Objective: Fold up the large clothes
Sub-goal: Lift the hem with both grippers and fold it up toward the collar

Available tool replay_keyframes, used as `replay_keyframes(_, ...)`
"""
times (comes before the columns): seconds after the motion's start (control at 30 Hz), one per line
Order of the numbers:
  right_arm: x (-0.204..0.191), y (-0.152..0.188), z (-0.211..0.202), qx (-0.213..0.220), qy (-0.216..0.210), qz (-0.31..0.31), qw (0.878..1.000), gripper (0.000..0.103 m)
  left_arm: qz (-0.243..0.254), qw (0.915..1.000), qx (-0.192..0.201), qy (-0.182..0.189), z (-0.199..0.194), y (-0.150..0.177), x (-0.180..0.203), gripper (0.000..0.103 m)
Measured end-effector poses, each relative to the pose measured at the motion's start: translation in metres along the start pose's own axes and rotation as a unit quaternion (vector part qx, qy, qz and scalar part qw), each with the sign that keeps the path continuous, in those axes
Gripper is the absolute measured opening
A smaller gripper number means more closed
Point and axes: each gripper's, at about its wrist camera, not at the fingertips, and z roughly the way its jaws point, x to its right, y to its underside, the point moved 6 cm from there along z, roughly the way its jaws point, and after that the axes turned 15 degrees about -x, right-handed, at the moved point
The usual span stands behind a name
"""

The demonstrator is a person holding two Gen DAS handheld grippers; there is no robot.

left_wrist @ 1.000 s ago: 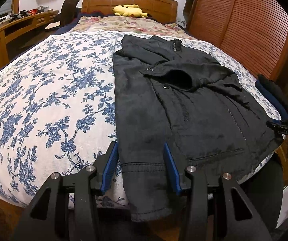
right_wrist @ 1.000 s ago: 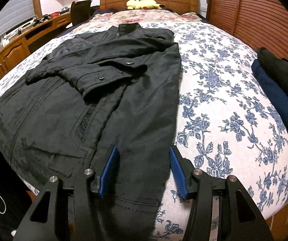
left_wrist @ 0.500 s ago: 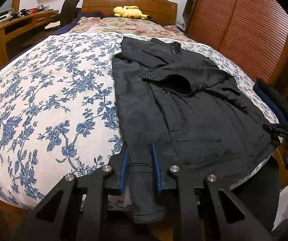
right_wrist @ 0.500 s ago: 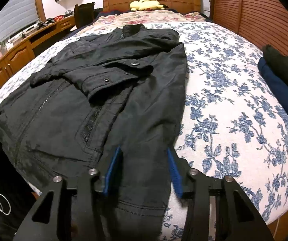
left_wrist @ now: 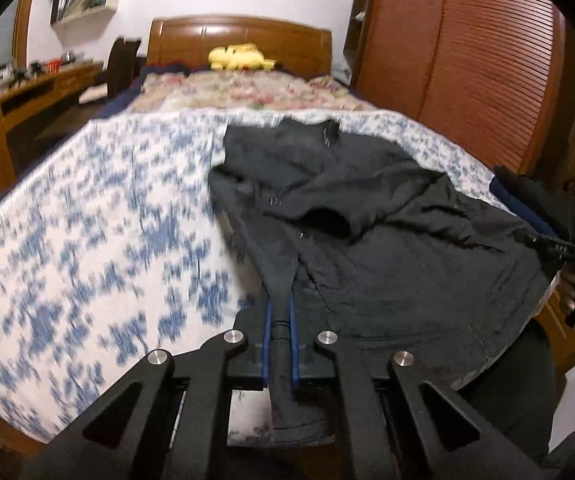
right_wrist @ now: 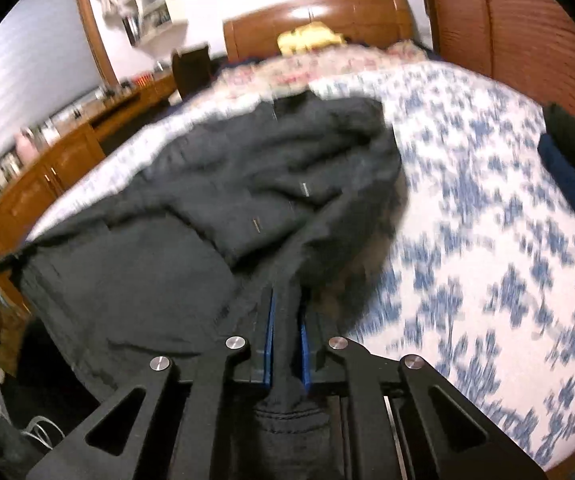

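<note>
Hem corners of the jacket (left_wrist: 367, 216) pinched in left tool (left_wrist: 280, 312) and right tool (right_wrist: 286, 320); next, carry them toward the collar.

bedspread (left_wrist: 87, 248) motion-blurred; jacket (right_wrist: 167, 280) hem cut off below.

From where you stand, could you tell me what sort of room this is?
A bedroom, most likely: a bed with a wooden headboard, a yellow plush toy by the pillows, and a desk along the wall.
</note>
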Motion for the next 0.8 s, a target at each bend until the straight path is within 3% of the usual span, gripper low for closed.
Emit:
replay_keyframes(0.2,-0.020,-0.028,-0.048,0.047,-0.011,-0.018,0.999,0.008,0.022,0.9988,0.043,-0.002,-0.047,-0.023,0.018,0.007)
replay_keyframes(0.4,-0.044,-0.033,-0.121,0.103,-0.014,-0.048,0.993,0.008,0.057,0.9939,0.093,-0.014,-0.111,-0.041,0.031,0.007)
replay_keyframes(0.6,-0.058,-0.024,-0.196,0.156,-0.006,-0.071,0.985,0.008,0.091,0.9855,0.140,-0.028,-0.180,-0.062,0.044,0.007)
replay_keyframes(0.8,-0.071,0.009,-0.266,0.208,-0.013,-0.086,0.974,0.007,0.109,0.9778,0.177,-0.023,-0.226,-0.055,0.059,0.007)
